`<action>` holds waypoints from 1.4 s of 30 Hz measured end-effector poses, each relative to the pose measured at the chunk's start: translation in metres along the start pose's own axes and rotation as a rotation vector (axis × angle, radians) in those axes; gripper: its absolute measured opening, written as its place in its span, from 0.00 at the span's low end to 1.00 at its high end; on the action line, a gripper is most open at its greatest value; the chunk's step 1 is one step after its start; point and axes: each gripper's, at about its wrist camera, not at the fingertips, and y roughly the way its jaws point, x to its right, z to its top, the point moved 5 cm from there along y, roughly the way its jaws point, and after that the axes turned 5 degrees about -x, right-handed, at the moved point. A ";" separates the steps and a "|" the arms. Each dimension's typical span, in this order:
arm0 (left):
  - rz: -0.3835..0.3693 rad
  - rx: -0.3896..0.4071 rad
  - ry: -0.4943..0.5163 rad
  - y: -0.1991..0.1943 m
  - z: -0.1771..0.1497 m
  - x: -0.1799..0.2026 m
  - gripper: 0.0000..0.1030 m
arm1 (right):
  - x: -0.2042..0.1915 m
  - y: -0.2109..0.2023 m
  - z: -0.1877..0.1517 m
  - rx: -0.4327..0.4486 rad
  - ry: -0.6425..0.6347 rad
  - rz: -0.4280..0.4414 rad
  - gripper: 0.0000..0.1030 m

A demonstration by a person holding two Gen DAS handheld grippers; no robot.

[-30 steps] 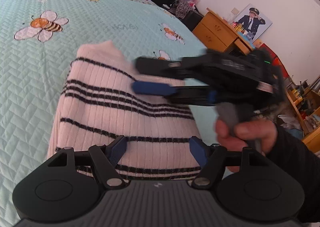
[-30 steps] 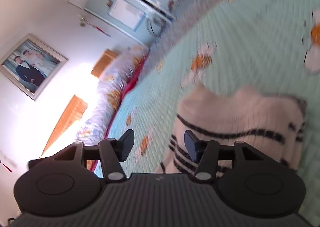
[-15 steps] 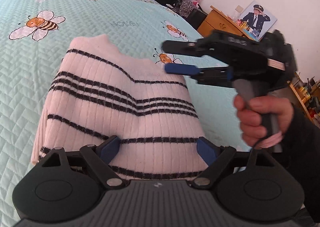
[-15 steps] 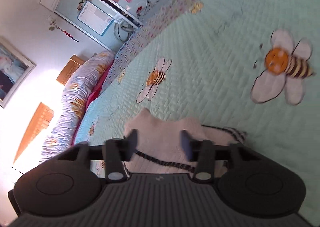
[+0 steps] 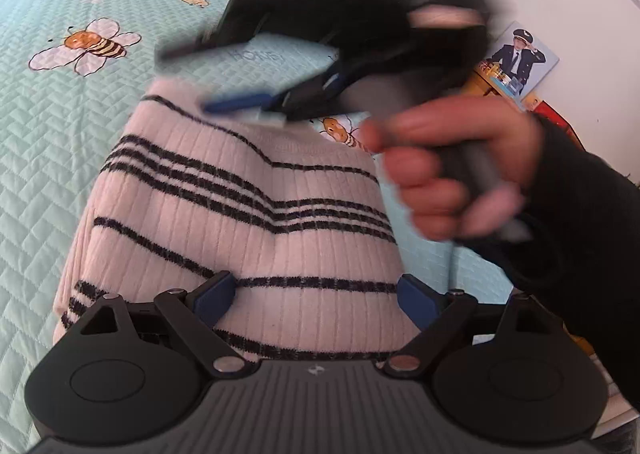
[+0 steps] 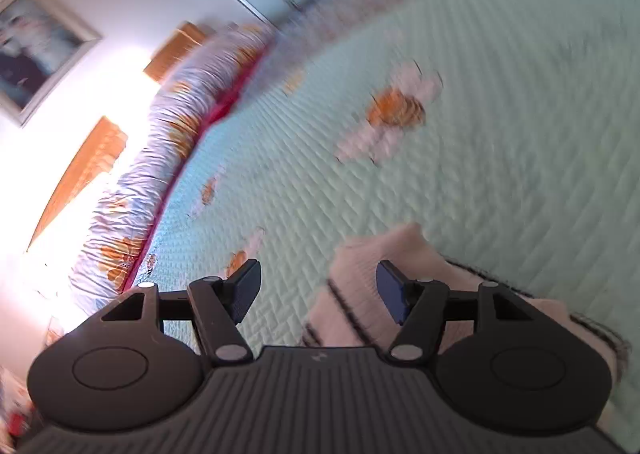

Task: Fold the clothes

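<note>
A folded pink sweater with black stripes is found lying on the bed, on a pale green quilt printed with bees. It appears in a compact rectangle, its ribbed face up, and the fold is judged complete or nearly so.

The left gripper is held low over the near edge of the sweater. Its jaws are opening and stand spread wide, with the knit seen between them but not pressed by the pads. The right gripper is held above the far side of the sweater; its jaws are also opening, and nothing is pinched between them. In the left wrist view it is seen blurred, carried by a hand in a dark sleeve.

Risks are noted as follows. A blue pad could catch the loose ribbed knit as either gripper is drawn away, and the top layer would be dragged open. The thick fold could also spring up at its rounded edge if left unpressed.

Around the sweater the quilt is bare apart from its bee prints. A floral bolster lies along the bed's far edge, well apart. A wooden cabinet and a framed portrait are recorded beyond the bed. Nothing is found obstructing the sweater.
</note>
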 end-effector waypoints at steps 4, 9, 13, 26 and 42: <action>-0.025 0.002 -0.009 -0.003 0.000 -0.001 0.88 | 0.035 -0.024 -0.002 0.071 0.089 0.000 0.46; -0.029 0.004 -0.018 -0.002 0.000 -0.002 0.88 | 0.036 -0.097 -0.036 0.216 0.151 0.115 0.63; -0.015 0.001 -0.017 0.000 0.002 -0.002 0.88 | 0.056 -0.104 -0.075 0.188 0.206 0.127 0.67; 0.054 0.083 -0.061 -0.066 -0.005 -0.020 0.87 | 0.005 -0.156 -0.173 0.352 0.138 0.137 0.69; -0.059 -0.068 -0.339 -0.034 0.033 -0.125 0.87 | 0.100 -0.101 -0.195 0.366 0.697 0.269 0.78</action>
